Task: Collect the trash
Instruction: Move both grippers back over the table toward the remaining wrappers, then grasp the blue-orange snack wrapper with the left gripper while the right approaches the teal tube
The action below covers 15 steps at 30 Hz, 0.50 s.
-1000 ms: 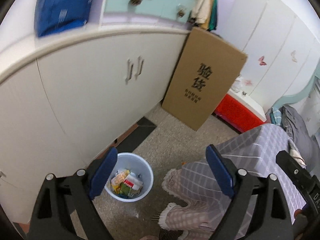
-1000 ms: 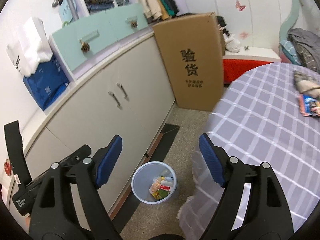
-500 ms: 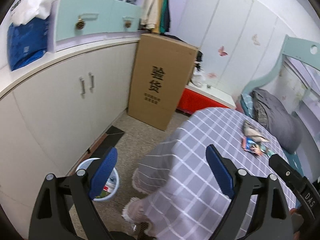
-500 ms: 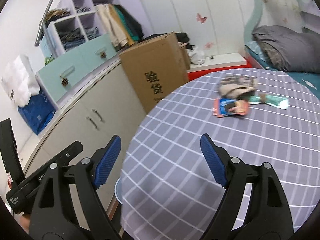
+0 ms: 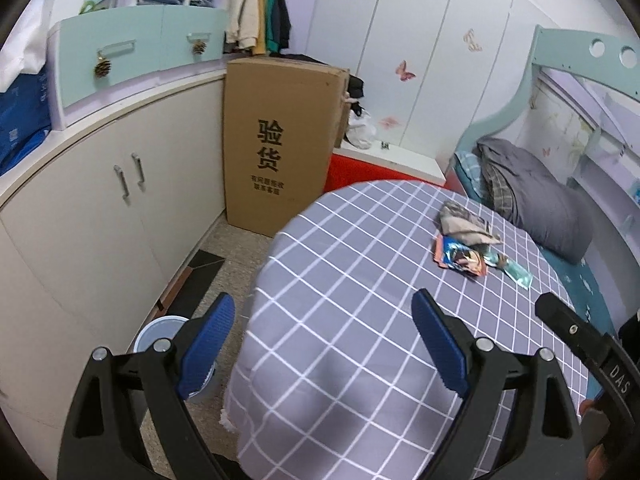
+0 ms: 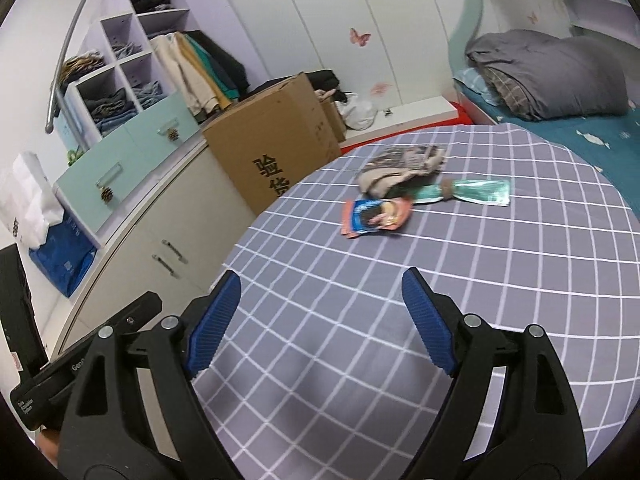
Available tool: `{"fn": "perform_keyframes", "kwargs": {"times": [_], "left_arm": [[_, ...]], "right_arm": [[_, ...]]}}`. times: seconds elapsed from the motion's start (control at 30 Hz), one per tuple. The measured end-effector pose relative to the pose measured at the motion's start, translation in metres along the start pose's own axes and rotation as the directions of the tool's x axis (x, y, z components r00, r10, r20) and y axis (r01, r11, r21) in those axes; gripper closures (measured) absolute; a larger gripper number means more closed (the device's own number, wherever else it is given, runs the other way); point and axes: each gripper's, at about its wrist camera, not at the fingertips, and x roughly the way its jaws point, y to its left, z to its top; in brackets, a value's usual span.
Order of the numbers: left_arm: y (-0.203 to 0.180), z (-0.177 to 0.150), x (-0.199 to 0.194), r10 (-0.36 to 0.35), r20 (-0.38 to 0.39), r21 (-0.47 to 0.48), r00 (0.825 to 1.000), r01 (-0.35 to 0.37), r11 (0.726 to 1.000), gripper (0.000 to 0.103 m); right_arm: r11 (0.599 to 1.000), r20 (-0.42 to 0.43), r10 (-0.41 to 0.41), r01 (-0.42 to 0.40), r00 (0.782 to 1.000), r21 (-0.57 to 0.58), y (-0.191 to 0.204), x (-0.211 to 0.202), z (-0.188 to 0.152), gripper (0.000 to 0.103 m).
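Grippers angled down over table [image 6: 520, 280], left gripper [image 5: 322, 344] and right gripper [image 6: 320, 320] gaping, empty

Bin [image 5: 160, 330]: mostly hidden behind the left jaw of the left gripper [image 5: 320, 344]; only a pale blue rim shows, contents not visible.
Teal wrapper [image 6: 472, 191]: far ahead of the right gripper [image 6: 320, 320] jaws, its left end tucked under the crumpled brownish wrapper [image 6: 400, 168]; print too small to read.
Orange-blue packet [image 6: 376, 216]: lettering blurred.
Desk [image 5: 360, 280]: near edge cut off by the bottom of both views, legs hidden by the checked cloth.
Right gripper seen from the left wrist: only a black bar at the right edge, jaws out of frame.
Person: just a sliver of fingers [image 5: 592, 408] beside that bar.
Bed [image 5: 560, 216]: far end cut off right of the jaws.
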Motion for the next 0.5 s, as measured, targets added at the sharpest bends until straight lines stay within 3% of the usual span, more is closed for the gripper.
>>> {"fn": "perform_keyframes", "kwargs": {"times": [0.5], "left_arm": [[-0.044,0.000,0.040,-0.060,-0.042,0.013,0.997,0.061,0.998,0.015]], "right_arm": [[0.994,-0.023,-0.064,0.066,0.998,0.085,-0.065,0.016,0.007,0.021]]}}
